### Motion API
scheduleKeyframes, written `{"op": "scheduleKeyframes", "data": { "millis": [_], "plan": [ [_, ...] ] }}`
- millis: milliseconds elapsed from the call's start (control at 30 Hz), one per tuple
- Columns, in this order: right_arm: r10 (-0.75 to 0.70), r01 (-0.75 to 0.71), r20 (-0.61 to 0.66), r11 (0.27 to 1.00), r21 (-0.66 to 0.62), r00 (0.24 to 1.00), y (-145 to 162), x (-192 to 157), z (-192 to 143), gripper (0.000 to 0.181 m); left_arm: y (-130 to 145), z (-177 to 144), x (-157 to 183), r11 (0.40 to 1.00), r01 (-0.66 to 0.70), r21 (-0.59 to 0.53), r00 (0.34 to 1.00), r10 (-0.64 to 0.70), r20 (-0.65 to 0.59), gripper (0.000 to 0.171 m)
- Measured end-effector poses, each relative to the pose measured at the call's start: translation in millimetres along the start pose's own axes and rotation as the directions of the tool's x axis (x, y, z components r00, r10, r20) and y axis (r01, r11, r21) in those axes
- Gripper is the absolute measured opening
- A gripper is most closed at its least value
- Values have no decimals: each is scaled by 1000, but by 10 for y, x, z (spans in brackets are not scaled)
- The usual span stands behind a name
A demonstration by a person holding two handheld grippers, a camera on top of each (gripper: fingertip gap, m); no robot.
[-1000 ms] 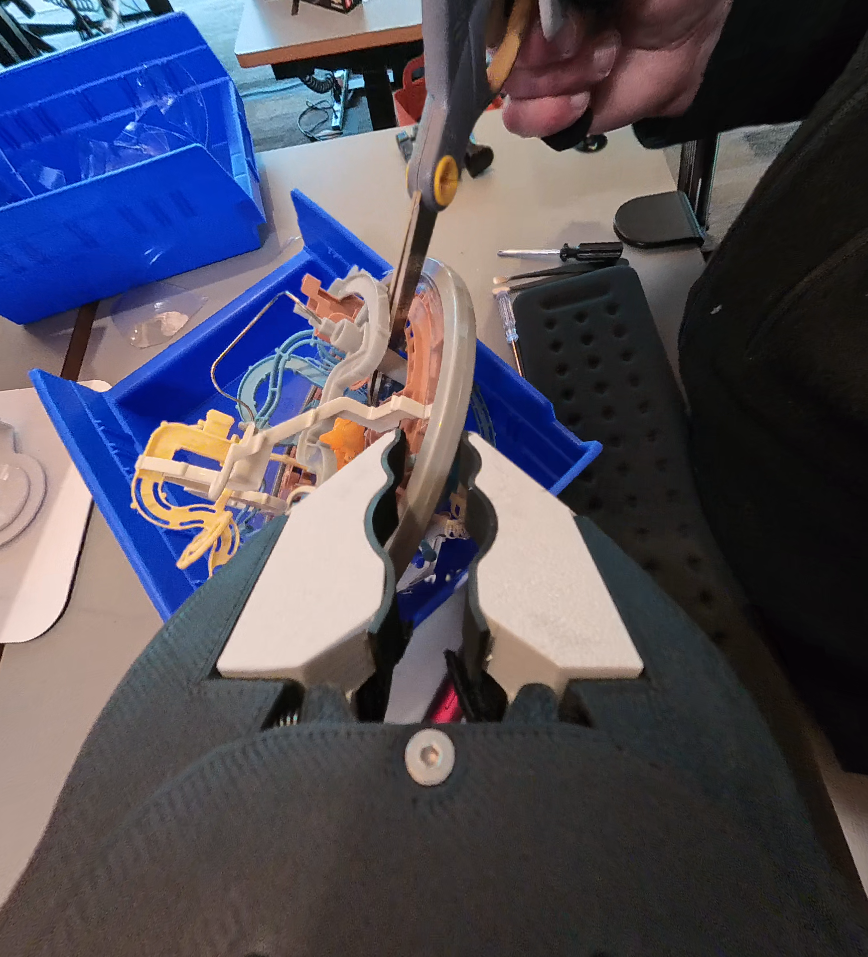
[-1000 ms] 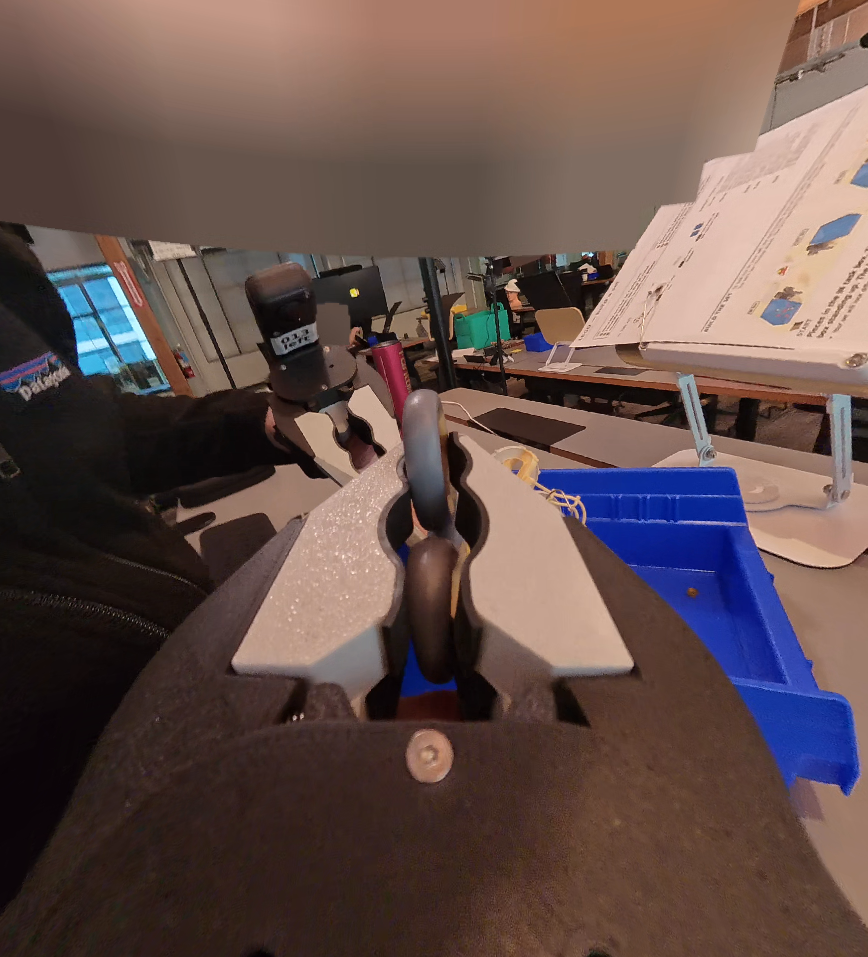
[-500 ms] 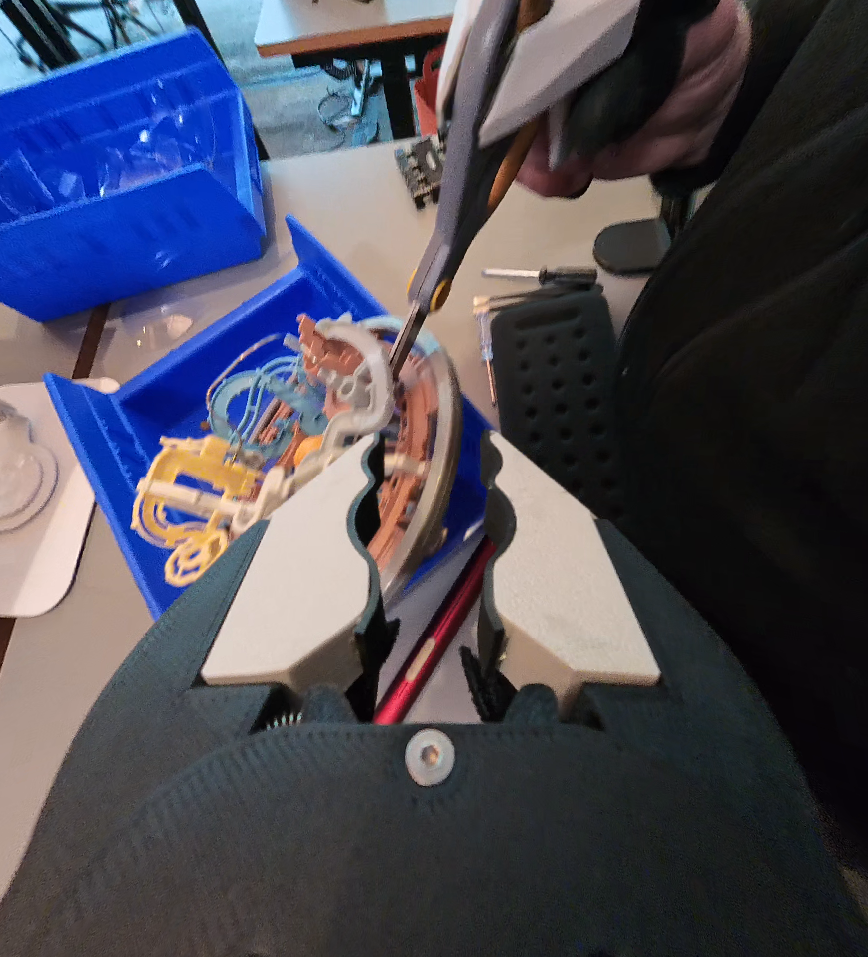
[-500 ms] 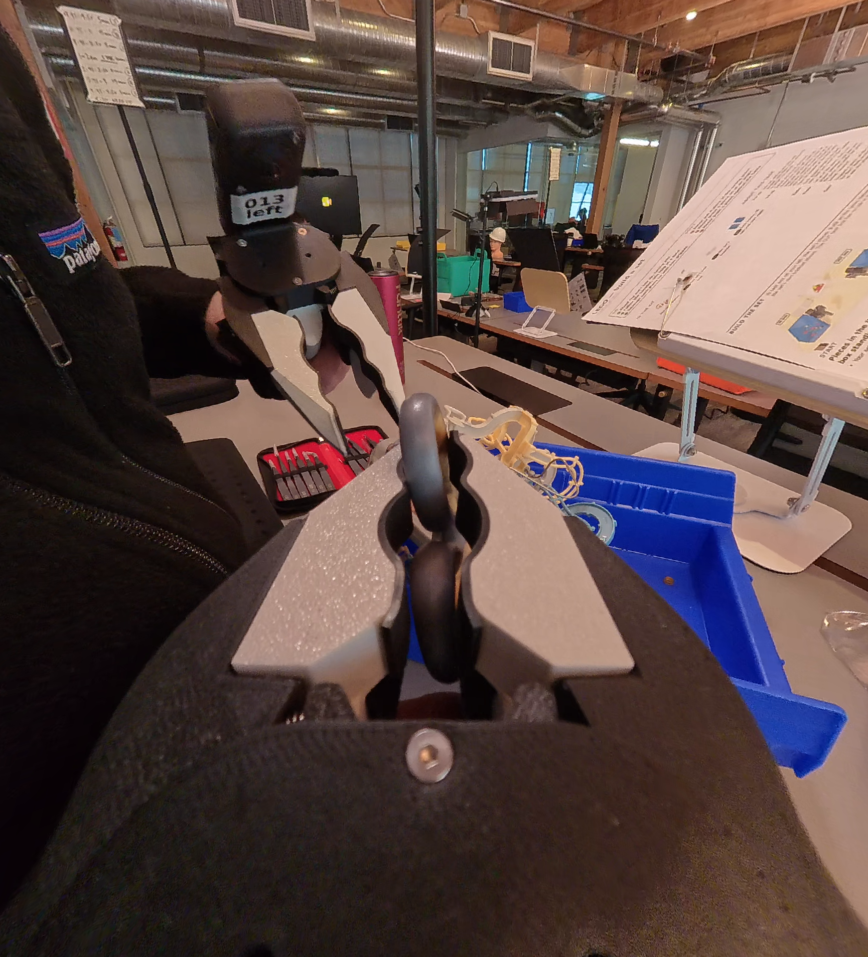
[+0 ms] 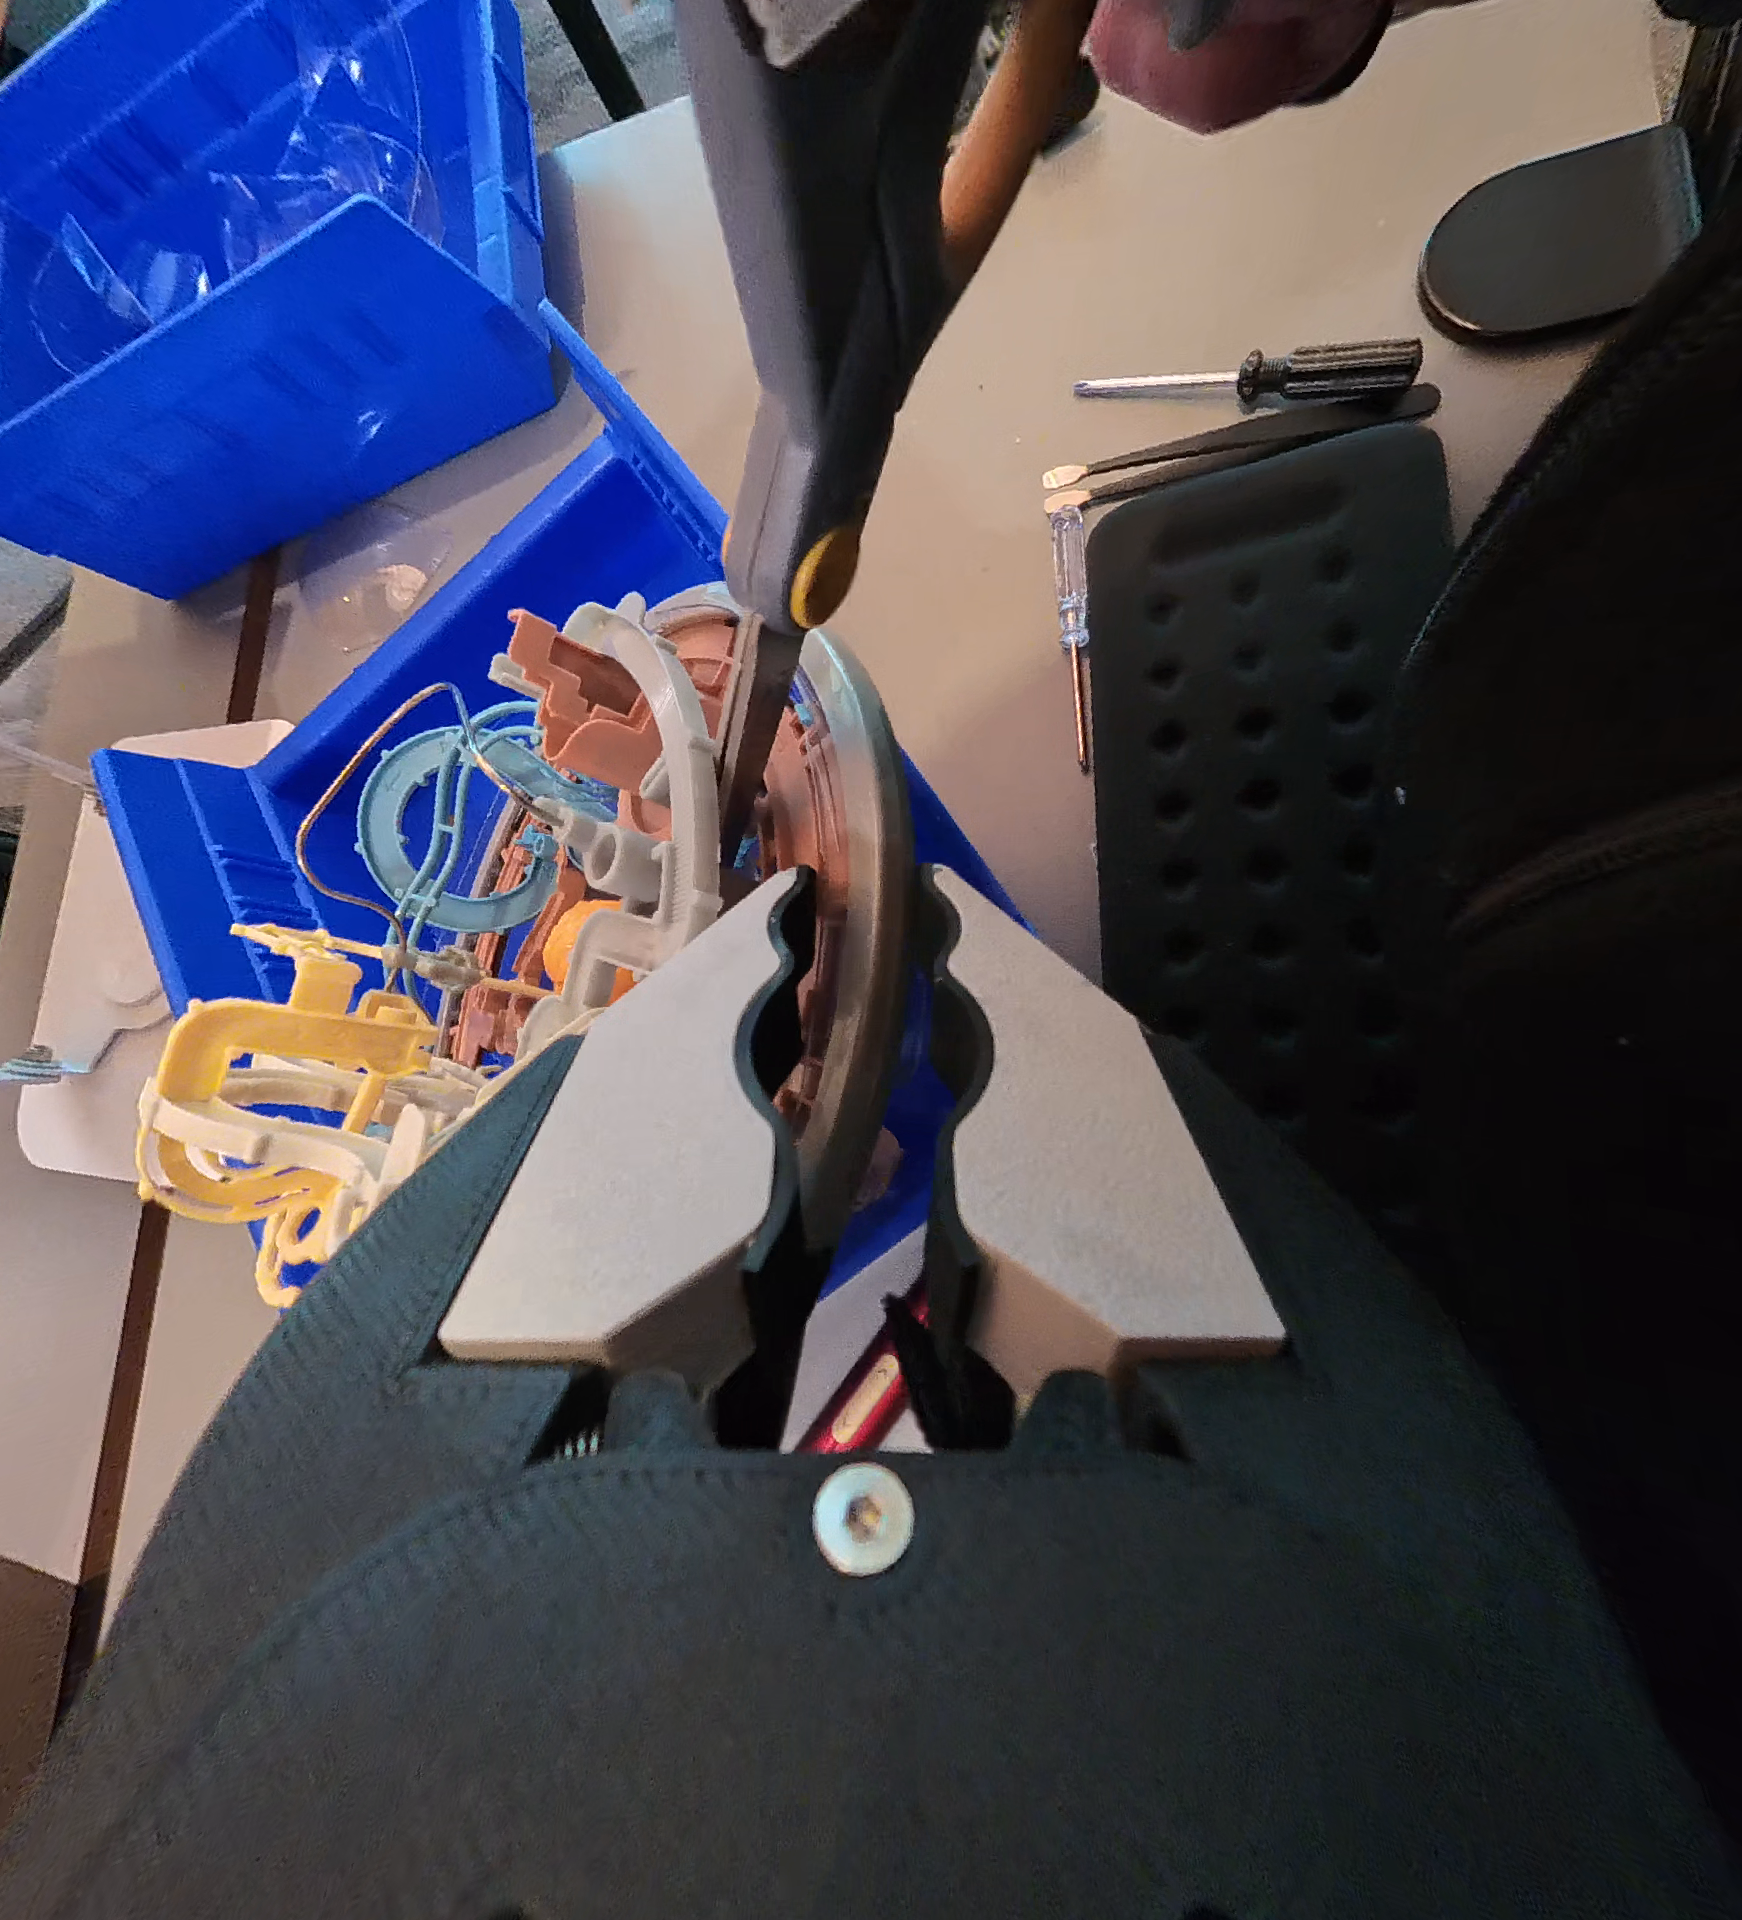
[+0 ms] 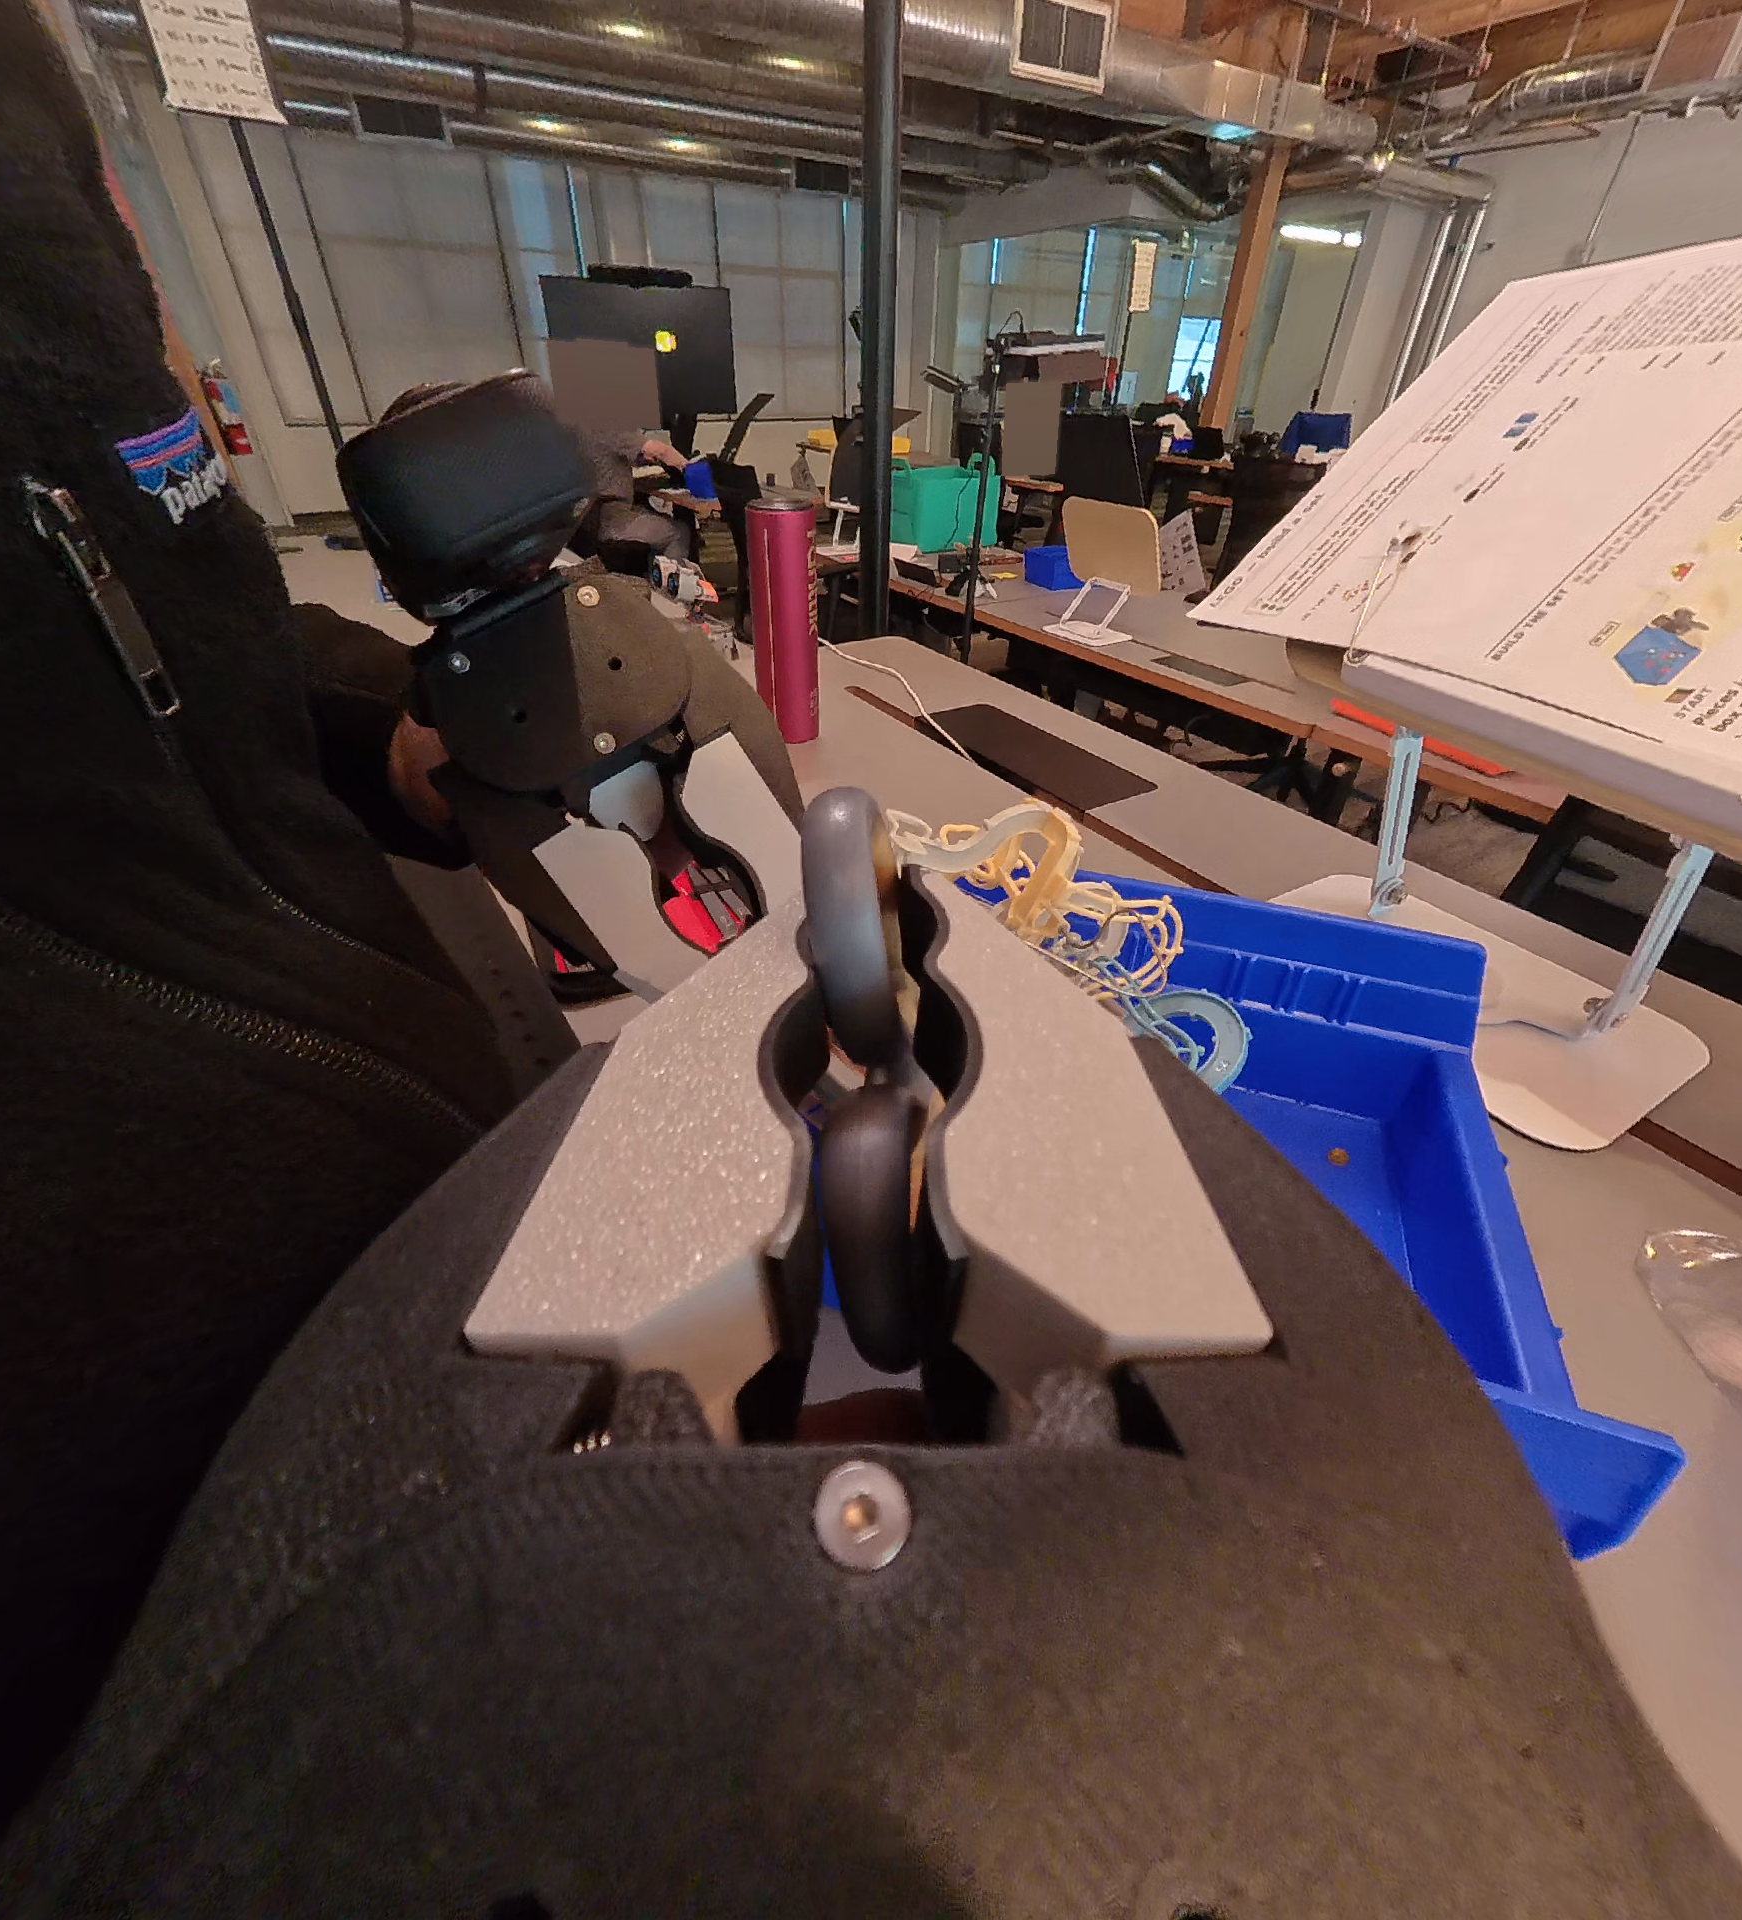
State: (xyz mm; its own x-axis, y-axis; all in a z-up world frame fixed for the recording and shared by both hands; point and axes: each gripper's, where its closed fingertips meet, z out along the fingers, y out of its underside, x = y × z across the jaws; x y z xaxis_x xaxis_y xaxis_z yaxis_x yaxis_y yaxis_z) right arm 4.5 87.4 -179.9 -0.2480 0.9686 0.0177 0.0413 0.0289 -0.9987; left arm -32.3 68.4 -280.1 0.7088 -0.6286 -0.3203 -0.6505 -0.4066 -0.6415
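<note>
— What does the left gripper (image 5: 862, 904) hold?

— Its two grey matte fingers, with wavy black inner edges, stand a little apart around the curved grey rim of a plastic model assembly (image 5: 638, 831). The rim touches the left finger; on the right side there is a gap. The assembly is round, with thin brown, pale blue, yellow and white pieces, and it stands over a glossy blue bin (image 5: 576, 540).

— And the right gripper (image 6: 862, 966)?

— It is clamped on the smooth grey and black handle loops of scissors (image 5: 805, 395). The dark blades go down into the assembly near its top.

— What lies near?

— A perforated black pad (image 5: 1262, 727), a black-handled screwdriver (image 5: 1293, 374) and tweezers (image 5: 1241, 447) on the grey table (image 5: 1106, 260).
</note>
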Motion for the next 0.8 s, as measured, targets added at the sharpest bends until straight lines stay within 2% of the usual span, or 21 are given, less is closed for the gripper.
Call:
{"op": "scheduleKeyframes", "data": {
  "millis": [167, 467, 700, 800],
  "plan": [
    [29, -29, 0, 999, -21, 1000, -14, 58, 27, 8, 0, 41, 15, 1000, -29, -8, 1000, 29, 7, 17],
    [69, -68, 24, 997, -31, 997, -62, 145, 112, 8, 9, 80, 27, 983, -171, -65, 985, 172, -2, 17],
    [48, -47, 8, 997, -61, 999, -103, 215, 216, 8, -15, 187, 134, 969, -241, -61, 970, 238, -58, 20],
    [76, -76, -8, 996, -54, 997, -114, 322, 240, 8, -37, 196, 69, 981, -191, -41, 979, 188, -79, 20]
  ]
}}
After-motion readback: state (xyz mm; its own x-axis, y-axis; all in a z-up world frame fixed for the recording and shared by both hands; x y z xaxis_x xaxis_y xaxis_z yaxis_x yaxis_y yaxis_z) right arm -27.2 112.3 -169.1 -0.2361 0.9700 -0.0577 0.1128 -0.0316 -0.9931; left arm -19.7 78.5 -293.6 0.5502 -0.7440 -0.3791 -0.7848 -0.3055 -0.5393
